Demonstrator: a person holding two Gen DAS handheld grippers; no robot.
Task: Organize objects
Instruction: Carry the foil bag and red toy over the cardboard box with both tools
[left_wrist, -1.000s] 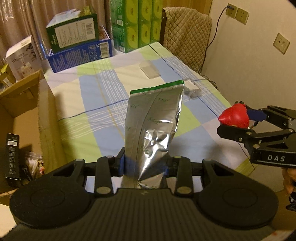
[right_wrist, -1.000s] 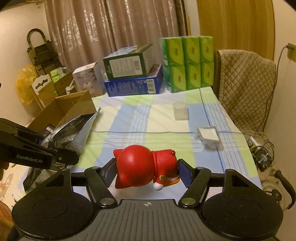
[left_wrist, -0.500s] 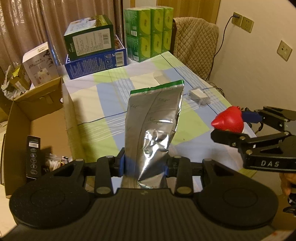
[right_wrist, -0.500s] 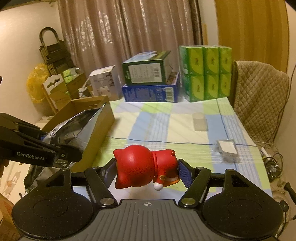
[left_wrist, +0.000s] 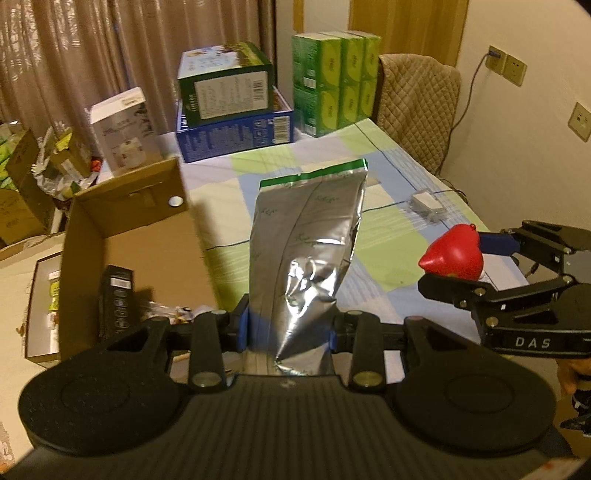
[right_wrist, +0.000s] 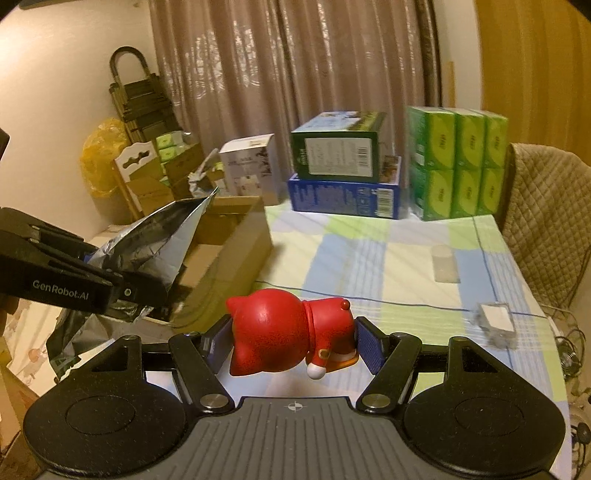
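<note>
Left gripper (left_wrist: 288, 334) was clamped narrow on the lower part of a silver foil bag (left_wrist: 308, 243), bag standing up ahead of the fingers with its green-edged top away from the gripper. Right gripper (right_wrist: 293, 341) held a red figurine (right_wrist: 275, 332) sideways, pads pressed on its head and its feet end, jaws at a middling width.

Change over the last second: both hands had drifted off the checkered table (left_wrist: 388, 218) toward the open cardboard box (left_wrist: 136, 236). A second earlier the bag had only tablecloth behind it; now the box filled the space left of and below the left gripper, with a black carton (left_wrist: 116, 302) and small packets visible inside. From the right gripper, the box (right_wrist: 236, 236) sat ahead and to the left, beyond the left gripper (right_wrist: 122, 288). Grips did not change, nothing slipped.

Reading: carry phase, both items headed for the box, neither over its opening yet as far as I could tell. Bag likely drops first. A clear cup (right_wrist: 445, 264) and a small white packet (right_wrist: 495, 319) remained on the table, ahead and right of the right gripper.
</note>
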